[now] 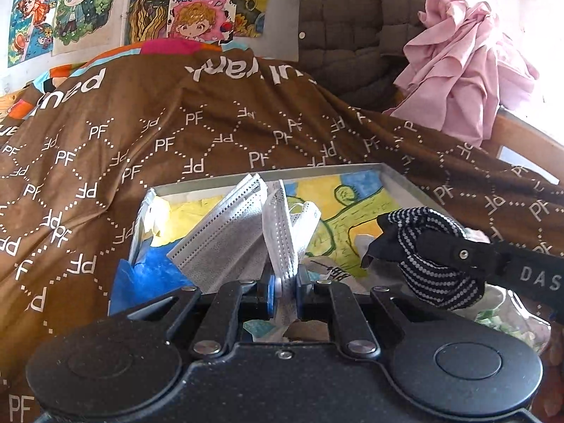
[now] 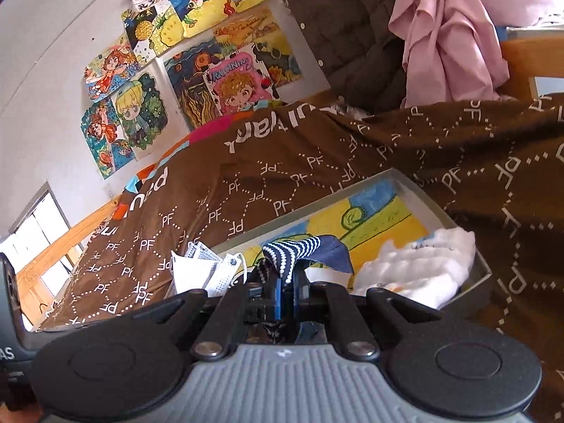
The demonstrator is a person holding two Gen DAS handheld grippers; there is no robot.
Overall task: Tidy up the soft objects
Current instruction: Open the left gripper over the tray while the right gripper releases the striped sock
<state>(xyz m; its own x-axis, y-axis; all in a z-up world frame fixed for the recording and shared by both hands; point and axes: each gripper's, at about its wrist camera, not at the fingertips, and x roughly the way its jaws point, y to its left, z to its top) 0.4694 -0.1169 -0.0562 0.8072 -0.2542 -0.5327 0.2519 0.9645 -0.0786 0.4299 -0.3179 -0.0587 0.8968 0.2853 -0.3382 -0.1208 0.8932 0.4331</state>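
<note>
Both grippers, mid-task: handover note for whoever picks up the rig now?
Left gripper: jaws shut on a white face mask, held up over the tray.
Right gripper: jaws shut on a dark striped sock, also over the tray.
Tray sits on the brown blanket, lined with a child's drawing.
Already in the tray: a second mask at its left end, a white cloth at its right end.
Left: set down the mask and the sock. Whether more items wait outside the tray cannot be seen.

masks left in tray, sock right
</note>
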